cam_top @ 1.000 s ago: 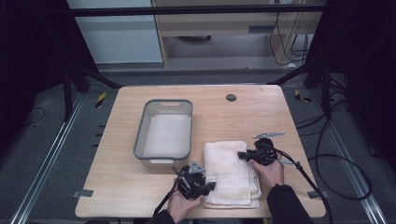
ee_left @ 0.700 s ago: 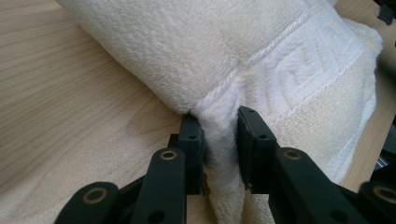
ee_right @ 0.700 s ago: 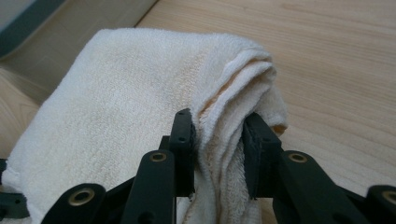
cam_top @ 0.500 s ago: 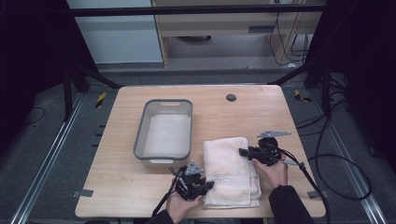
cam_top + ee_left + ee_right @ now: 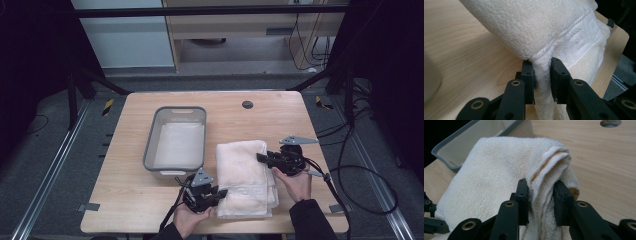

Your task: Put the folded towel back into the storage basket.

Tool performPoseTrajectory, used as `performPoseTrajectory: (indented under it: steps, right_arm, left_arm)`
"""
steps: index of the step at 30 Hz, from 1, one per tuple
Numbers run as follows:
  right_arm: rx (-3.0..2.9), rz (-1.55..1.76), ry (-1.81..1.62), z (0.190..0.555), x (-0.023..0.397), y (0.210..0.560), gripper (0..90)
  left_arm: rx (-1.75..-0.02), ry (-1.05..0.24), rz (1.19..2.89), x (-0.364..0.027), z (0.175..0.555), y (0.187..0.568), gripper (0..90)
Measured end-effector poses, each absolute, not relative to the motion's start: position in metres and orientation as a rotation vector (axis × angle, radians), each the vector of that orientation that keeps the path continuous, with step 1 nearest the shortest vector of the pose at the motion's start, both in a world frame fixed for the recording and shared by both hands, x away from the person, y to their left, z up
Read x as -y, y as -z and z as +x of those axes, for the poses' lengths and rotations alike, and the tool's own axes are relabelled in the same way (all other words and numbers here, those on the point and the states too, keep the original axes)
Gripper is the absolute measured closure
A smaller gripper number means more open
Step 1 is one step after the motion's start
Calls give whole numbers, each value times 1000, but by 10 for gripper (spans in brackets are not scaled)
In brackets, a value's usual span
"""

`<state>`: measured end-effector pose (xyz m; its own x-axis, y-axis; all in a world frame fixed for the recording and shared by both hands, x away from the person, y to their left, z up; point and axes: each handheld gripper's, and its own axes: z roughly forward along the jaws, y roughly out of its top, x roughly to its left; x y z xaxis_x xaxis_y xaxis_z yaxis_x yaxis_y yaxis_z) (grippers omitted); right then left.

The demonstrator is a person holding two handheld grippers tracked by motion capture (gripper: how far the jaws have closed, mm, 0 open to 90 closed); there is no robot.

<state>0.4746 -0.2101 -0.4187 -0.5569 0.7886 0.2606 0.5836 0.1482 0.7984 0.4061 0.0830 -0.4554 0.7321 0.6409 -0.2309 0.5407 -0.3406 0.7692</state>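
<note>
step in hand, by the look of it: lifting the folded towel (image 5: 246,176) by two edges, likely to carry it toward the grey bin (image 5: 176,141) at centre left of the high view.

left gripper (image 5: 220,192), lower centre of the high view: jaws clamped on a bunched fold at the towel's near-left edge; in the left gripper view, hem pinched tight between the black pads (image 5: 530,75), cloth draping up and over.

right gripper (image 5: 260,157), right of centre in the high view: jaws clamped on the towel's right edge; in the right gripper view, several layers squeezed between the pads (image 5: 523,192).

towel lying on the wooden table (image 5: 125,200), lower middle of the high view, just right of the bin, edges starting to ride up at both grips.

next move, judged: raising both ends evenly, keeping layers from slipping out, then swinging left over the bin rim.

materials: cream terry cloth, looped pile, woven band near hem, soft and floppy. bin hard plastic, rounded rectangular, handle slots, pale inside. table light wood grain, dark round hole (image 5: 247,104) at upper centre.
</note>
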Motion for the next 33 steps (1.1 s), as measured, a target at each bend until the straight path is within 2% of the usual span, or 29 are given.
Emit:
performPoseTrajectory:
  steps: [33]
  right_arm:
    - [-2107, 1204, -1493, 471, 190, 364, 698]
  left_arm:
    - [-853, -259, 1932, -110, 403, 406, 746]
